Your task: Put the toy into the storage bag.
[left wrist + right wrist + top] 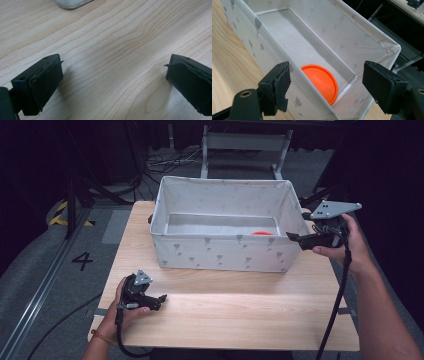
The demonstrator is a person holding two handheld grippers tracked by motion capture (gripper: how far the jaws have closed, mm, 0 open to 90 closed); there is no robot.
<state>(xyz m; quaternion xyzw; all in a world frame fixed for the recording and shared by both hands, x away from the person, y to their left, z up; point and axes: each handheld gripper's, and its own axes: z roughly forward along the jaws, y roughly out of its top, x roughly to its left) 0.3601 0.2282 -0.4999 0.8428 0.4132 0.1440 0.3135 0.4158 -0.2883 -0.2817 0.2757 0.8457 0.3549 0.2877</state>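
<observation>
Pale wood-grain surface (225,315), rectangular, carrying the items below.

Item one: white fabric storage box (220,252), rectangular, open-topped, printed with small grey motifs. It stands on the far half of the surface, its long side running parallel to the far edge and its right end close to the right edge. The right gripper view looks down into it over its near wall (269,62).

Item two: orange round plastic disc (320,82), dished, with a raised rim. It lies inside the box on the floor, at the box's right end, tucked against the near wall and close to the near right corner. In the high view only a sliver of it (262,233) shows above the near wall.

Item three: left hand-held gripper (161,298), black, with a grey three-cornered plate on top. It rests low over the surface near the near left corner, pointing toward the right edge. Its jaws stand wide apart with bare wood between them (112,75); nothing is held.

Item four: right hand-held gripper (292,236), black, grey plate on top, cable trailing toward the near edge. It is held at the box's right end, above the right edge of the surface, tips pointing at the box rim. Its jaws stand apart (325,82), gripping nothing; the disc lies below, well clear of the pads.
</observation>
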